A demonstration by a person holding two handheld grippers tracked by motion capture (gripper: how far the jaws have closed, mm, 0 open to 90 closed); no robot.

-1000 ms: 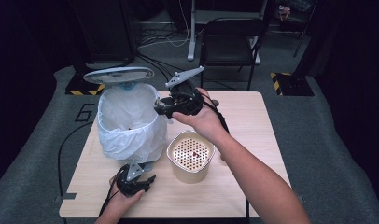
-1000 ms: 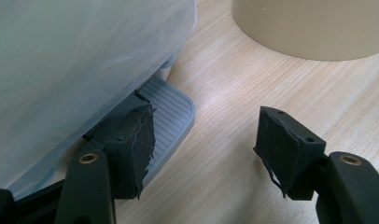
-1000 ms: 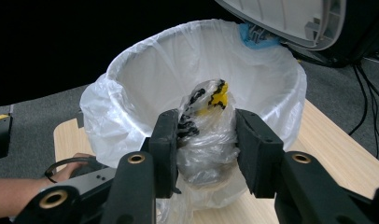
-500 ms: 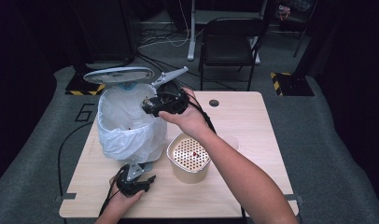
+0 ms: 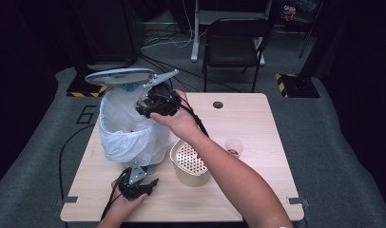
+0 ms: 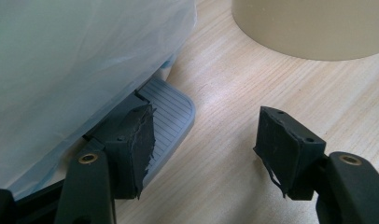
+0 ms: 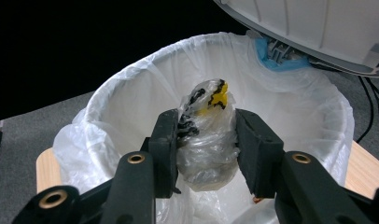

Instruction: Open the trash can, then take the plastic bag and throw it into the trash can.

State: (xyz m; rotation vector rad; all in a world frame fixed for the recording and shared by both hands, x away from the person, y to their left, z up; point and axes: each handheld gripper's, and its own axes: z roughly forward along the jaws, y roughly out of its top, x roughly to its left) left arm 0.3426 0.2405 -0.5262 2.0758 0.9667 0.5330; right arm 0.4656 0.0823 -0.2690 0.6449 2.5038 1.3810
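left claw [image 6: 206, 149]: jaws apart with nothing between, one pad on bin pedal [image 6: 166, 119], bench [image 6: 234, 93] beneath | right claw [image 7: 204, 149]: clamps crumpled plastic wrapper [image 7: 206, 140], lined bin [image 7: 131, 98] open just beyond, lid [image 7: 318, 23] raised above

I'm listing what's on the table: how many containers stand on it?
3: the lined pedal bin at the left, the beige tub with a perforated insert beside it, and a small clear cup to its right. More could be hidden behind the bin.
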